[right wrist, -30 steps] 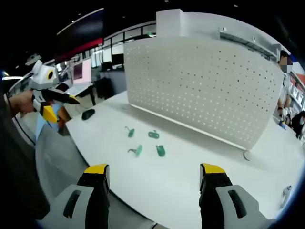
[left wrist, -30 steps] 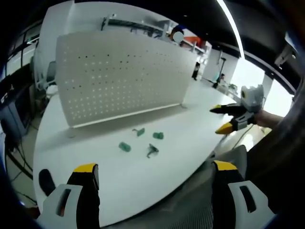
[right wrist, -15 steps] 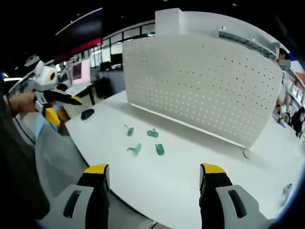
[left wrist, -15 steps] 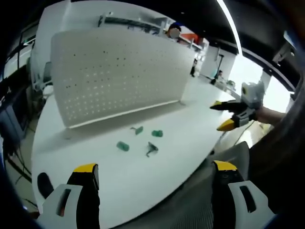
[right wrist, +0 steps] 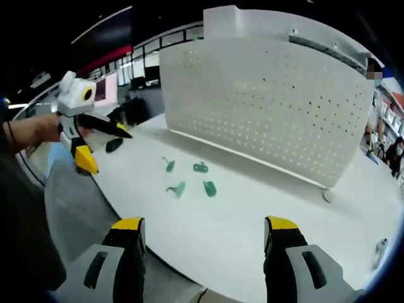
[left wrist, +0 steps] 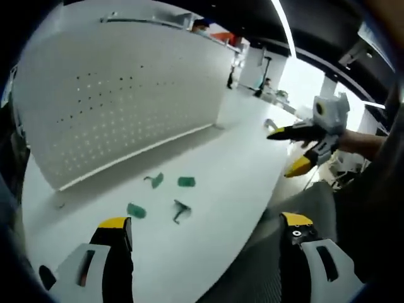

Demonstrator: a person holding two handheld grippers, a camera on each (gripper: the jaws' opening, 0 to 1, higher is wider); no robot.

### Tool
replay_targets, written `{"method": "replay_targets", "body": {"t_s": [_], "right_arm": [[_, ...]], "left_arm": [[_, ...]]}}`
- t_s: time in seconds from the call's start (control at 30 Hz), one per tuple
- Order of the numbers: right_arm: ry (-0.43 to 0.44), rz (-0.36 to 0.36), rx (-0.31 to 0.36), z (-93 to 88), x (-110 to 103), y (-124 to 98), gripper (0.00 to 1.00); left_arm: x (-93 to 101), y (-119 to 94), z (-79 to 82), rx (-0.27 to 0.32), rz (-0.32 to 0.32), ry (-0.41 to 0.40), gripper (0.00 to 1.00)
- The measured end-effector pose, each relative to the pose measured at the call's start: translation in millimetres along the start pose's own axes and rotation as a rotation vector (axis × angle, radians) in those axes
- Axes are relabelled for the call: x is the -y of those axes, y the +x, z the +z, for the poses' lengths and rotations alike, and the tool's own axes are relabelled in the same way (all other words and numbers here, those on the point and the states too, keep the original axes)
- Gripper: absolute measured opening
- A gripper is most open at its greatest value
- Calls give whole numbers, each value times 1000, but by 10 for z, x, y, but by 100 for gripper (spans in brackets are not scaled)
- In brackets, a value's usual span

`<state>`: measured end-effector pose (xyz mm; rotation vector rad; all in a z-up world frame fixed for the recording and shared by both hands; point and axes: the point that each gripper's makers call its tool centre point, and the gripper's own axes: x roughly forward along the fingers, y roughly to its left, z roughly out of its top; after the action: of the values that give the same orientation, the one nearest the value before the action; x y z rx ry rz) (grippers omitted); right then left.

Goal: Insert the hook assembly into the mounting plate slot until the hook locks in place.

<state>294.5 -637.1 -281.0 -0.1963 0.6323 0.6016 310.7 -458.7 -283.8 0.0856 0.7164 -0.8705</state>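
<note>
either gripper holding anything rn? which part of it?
Nothing held. Left gripper and right gripper are both open and empty; the four green parts lie loose on the table.

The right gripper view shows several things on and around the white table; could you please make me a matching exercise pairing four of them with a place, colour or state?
Things:
1. pegboard panel
2. green hook parts
3. left gripper
4. right gripper

Descriptions:
A. small pieces lying loose on the table
B. open, its two yellow-tipped jaws rising from the bottom of the view
C. white, standing upright along the far side of the table
D. held in a hand at the left, open, one jaw dark and one yellow

Pairs: 1-C, 2-A, 3-D, 4-B
</note>
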Motion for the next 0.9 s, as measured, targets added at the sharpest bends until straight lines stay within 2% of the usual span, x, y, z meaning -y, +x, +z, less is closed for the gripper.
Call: {"method": "replay_targets", "body": {"t_s": [0.17,0.23,0.27,0.43,0.63,0.7,0.9], "right_arm": [[4,5,2,14,-31,28,77],[17,3,-6,-35,-24,75,77],[31,9,-31,-99,-35,101,77],[15,24,-56,-174,-96,126,77],[29,14,-76,-213,-30,113,77],[27,10,-87,-229,5,110,77],[44,-9,-93,-224,115,104,77]], "left_arm": [[-31,170,32,-40,-40,37,97],[-34,239,29,-56,-55,53,96],[-35,270,23,-63,-61,60,96],[-27,463,-42,-109,-104,88,92],[-40,682,-69,-141,-139,120,90],[-49,760,-100,-168,-152,112,89],[-87,965,-113,-185,-174,101,86]]}}
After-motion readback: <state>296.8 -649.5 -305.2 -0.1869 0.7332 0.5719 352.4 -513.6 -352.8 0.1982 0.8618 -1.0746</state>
